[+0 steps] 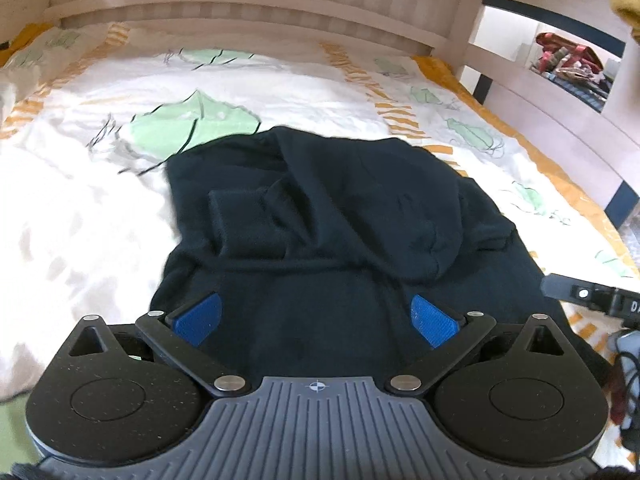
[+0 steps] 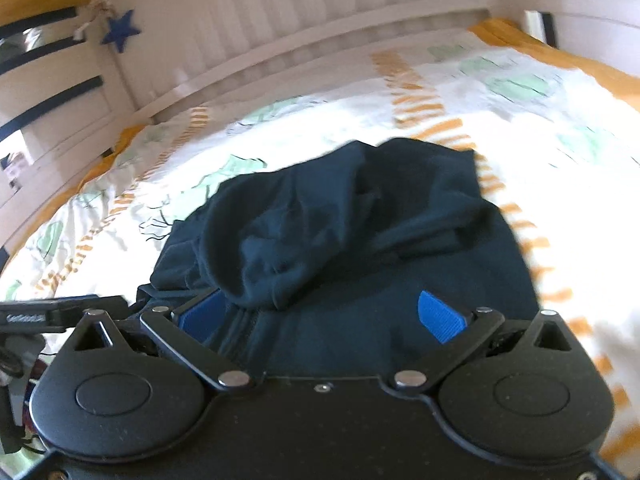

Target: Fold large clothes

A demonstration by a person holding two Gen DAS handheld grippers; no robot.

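So the dark navy hoodie (image 1: 320, 216) sits in the middle of both frames, spread on the bedspread (image 1: 100, 200), with its hood and sleeves flopped in over the body, which I'd guess is a fold partly done. The left gripper (image 1: 316, 320) hangs low in the frame with its blue pads (image 1: 198, 318) spread wide and nothing pinched between them, just fabric lying underneath. Same deal for the right gripper (image 2: 324, 316): jaws wide apart, empty, over the near hem where a zipper line (image 2: 240, 332) shows. The hoodie looks like soft, thick fleece, matte, with rounded lumpy folds, so it'll probably slump rather than crease sharply. The bedspread is thin white cotton with green leaf prints and orange stripes, slightly wrinkled. A pale slatted headboard (image 1: 256, 4) curves across the top.
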